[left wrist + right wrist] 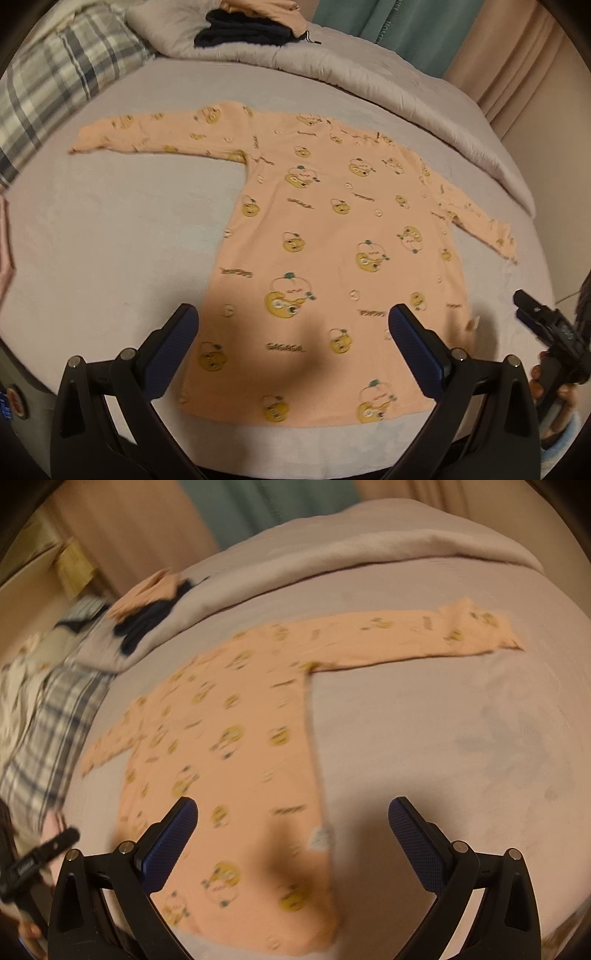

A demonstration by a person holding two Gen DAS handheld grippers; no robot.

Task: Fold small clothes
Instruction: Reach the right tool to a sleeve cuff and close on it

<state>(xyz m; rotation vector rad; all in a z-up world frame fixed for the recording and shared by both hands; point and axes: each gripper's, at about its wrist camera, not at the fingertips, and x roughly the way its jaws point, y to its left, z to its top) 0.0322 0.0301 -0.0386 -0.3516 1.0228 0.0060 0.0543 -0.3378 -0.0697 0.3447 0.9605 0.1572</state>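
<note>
While the peach shirt (325,236) lies flat and unfolded mid-bed (110,229), sleeves spread, both the left hand-held gripper (293,328) and right hand-held gripper (293,821) hover gaping near its hem, every fold apparently left to make.

Each hand-held gripper is built from matte black plastic arms, joined by round silver pivot screws. The left gripper (293,326) and the right gripper (293,819) are both fitted with dark blue, finely ribbed finger pads (173,349). A light blue cuff (565,430) is worn at the wrist.
</note>
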